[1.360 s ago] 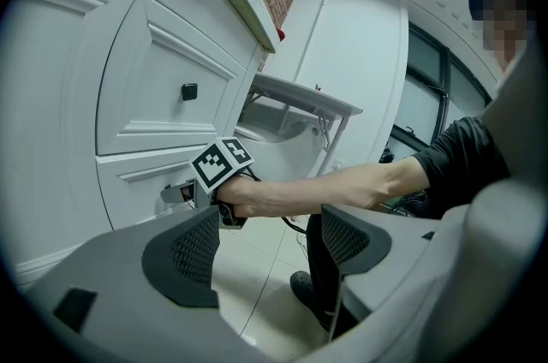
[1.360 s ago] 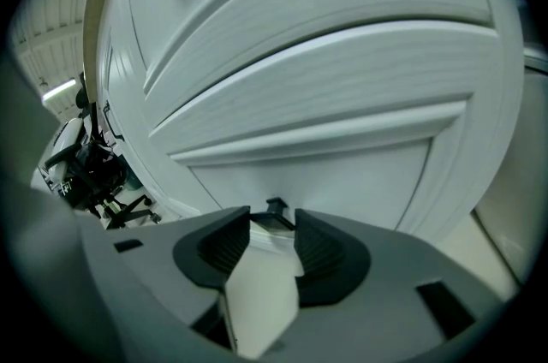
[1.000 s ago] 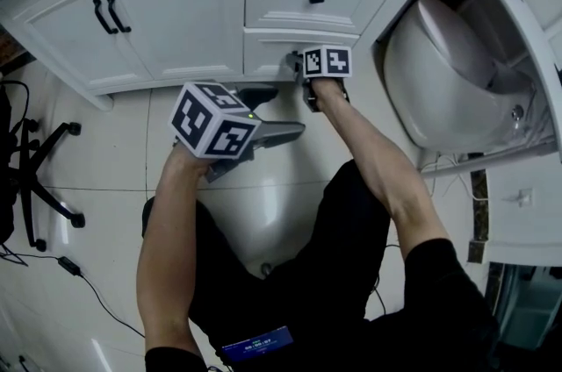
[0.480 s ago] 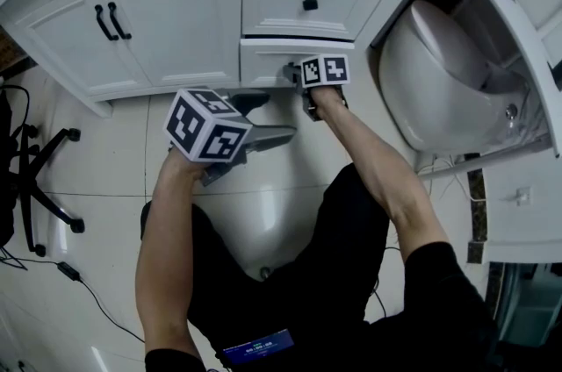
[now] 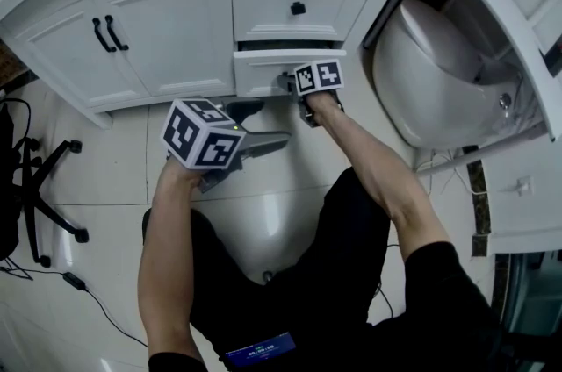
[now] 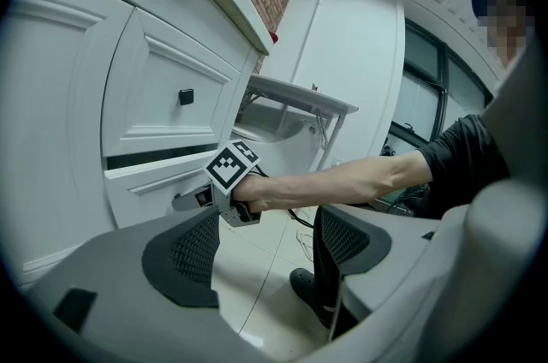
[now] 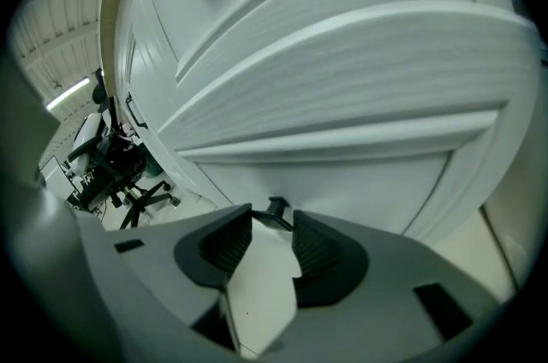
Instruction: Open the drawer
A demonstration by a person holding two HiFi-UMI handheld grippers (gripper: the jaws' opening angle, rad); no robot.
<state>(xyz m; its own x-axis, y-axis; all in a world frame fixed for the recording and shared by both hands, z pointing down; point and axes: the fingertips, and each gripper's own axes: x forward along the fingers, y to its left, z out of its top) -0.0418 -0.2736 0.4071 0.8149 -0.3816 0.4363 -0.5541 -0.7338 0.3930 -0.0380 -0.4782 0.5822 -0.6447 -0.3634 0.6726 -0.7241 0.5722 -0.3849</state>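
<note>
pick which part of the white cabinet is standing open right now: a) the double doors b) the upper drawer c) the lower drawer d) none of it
c: the lower drawer juts out from the cabinet face with a dark gap above it, and the right gripper is closed on its knob; the upper drawer and doors sit flush.

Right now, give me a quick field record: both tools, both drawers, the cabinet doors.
lower drawer: partly pulled out, dark gap above its front
lower drawer knob: black, between the right tool's jaws
right tool: shut on the lower drawer knob
left tool: jaws apart, nothing between them, touching nothing
upper drawer: closed
cabinet doors: both closed, left of the drawers
</note>
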